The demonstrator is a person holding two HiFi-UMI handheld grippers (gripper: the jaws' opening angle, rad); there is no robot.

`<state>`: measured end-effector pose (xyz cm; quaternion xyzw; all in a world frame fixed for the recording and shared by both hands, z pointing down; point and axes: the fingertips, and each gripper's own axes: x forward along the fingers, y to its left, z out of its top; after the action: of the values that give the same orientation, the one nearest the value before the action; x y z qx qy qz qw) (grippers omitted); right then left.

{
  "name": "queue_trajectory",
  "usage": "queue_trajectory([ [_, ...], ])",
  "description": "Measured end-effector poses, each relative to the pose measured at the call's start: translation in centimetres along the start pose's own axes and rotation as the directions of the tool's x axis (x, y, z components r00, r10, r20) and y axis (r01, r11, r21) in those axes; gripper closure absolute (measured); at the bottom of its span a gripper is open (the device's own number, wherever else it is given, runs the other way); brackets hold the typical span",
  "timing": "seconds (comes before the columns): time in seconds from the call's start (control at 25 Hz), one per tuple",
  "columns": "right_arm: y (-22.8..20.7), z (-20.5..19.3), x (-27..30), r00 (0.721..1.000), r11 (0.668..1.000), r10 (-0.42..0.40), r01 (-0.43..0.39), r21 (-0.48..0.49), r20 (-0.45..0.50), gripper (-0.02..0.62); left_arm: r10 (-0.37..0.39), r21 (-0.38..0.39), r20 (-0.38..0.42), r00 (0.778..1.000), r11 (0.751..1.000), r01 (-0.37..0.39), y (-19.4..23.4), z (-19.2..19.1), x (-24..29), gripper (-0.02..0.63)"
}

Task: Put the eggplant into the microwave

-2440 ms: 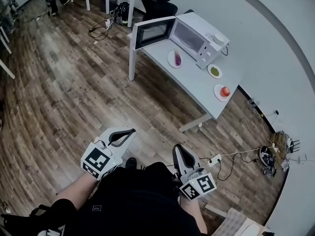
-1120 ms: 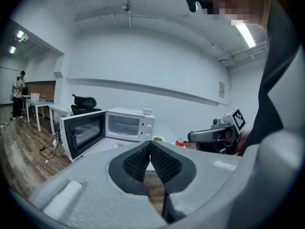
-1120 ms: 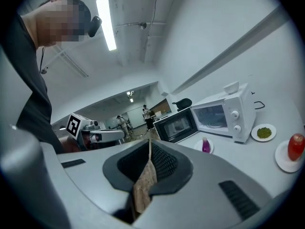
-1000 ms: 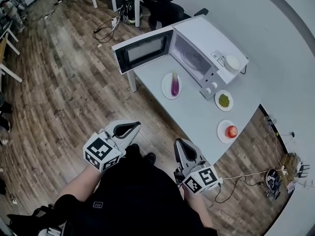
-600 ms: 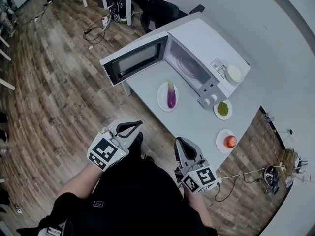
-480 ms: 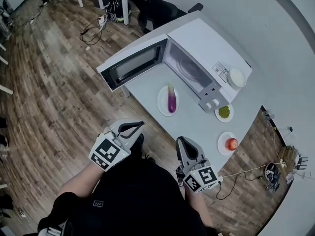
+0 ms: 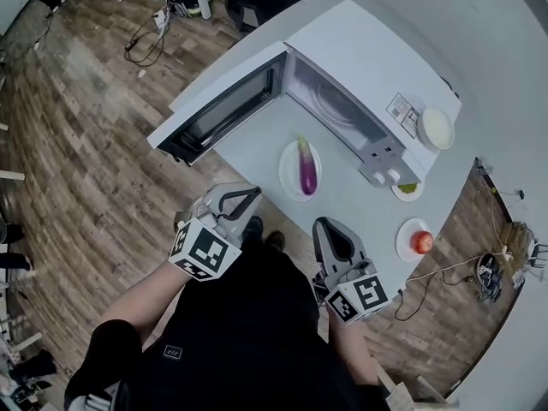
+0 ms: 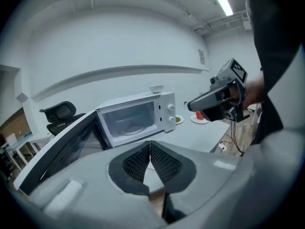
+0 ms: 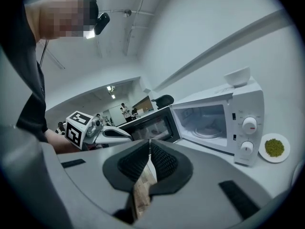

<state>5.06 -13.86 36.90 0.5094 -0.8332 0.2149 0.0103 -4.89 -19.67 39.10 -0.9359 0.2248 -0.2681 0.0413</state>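
Two hand-held grey two-jaw grippers, each bearing a cube with black-and-white square markers, are held close to the person's dark-clothed body at the near edge of a white rectangular table (image 7: pixel 358 211). The left gripper (image 7: pixel 249 195) has its jaws fully together, ribbed pads meeting at the tips, with nothing between them. The right gripper (image 7: pixel 329 226) likewise has its jaws closed tip to tip and grips nothing. The slender purple eggplant (image 7: pixel 306 168), pale green at its stem end, lies lengthwise on a round white plate (image 7: pixel 288 175) on the table, just in front of the white microwave oven (image 7: pixel 370 65) and well apart from both grippers. The microwave's dark-windowed door (image 7: pixel 219 110) stands swung wide open to the left, exposing the pale cavity with its glass turntable (image 7: pixel 339 107). A shallow white bowl (image 7: pixel 437 128) sits on top of the microwave near its control panel. To the right of the microwave, a small white plate of green food (image 7: pixel 408 189) lies beside the panel, and nearer the table's edge a second small white plate carries a red apple (image 7: pixel 420 241). Wood-plank flooring (image 7: pixel 77 144) surrounds the table.
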Motion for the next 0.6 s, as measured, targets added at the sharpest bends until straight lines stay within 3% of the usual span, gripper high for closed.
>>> queue_trajectory([
  [0.2, -0.9, -0.4, 0.2, 1.0, 1.0, 0.001, -0.001, 0.006, -0.012, 0.575, -0.014, 0.018, -0.023, 1.0, 1.0, 0.014, 0.4, -0.3, 2.0, 0.597],
  [0.32, -1.8, -1.2, 0.3, 0.999, 0.999, -0.04, 0.04, 0.019, -0.013, 0.575, -0.042, 0.107, -0.051, 0.998, 0.993, 0.047, 0.0, -0.8, 3.2, 0.597],
  [0.44, -1.8, -1.7, 0.2, 0.993, 0.992, -0.115, 0.114, 0.056, 0.012, 0.575, -0.081, 0.237, -0.086, 0.993, 0.967, 0.099, -0.5, -1.9, 4.2, 0.597],
  [0.6, -0.6, -3.4, 0.6, 0.975, 0.973, -0.22, 0.218, 0.081, 0.021, 0.575, -0.164, 0.327, -0.084, 0.983, 0.927, 0.182, -1.0, -3.0, 4.8, 0.597],
])
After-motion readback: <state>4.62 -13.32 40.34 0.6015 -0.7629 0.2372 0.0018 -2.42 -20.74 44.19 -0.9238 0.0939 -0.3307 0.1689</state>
